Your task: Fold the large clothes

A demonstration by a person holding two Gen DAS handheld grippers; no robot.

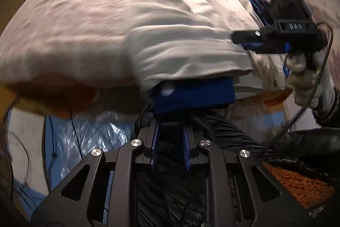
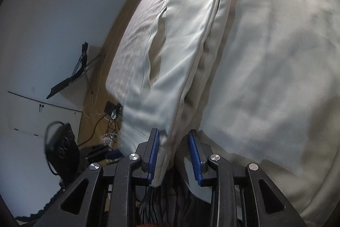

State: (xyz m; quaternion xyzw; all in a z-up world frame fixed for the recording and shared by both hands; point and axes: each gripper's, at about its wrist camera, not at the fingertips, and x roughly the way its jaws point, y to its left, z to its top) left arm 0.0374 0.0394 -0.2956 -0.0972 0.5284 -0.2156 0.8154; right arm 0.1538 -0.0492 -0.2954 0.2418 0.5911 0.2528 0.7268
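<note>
bed (image 2: 276, 78) under beige cover; pale folded garment (image 2: 187, 35) lies on it, blue cloth (image 1: 193, 95) beneath near edge.

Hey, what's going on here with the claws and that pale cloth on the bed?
A person with a claw in each hand is folding a pale garment on a bed. The right claw has just opened; the garment's edge hangs between its pads, resting against one. The left claw is narrow around a blue cloth under the garment's folded end; whether it grips is unclear. A gloved hand carries the right claw.
</note>
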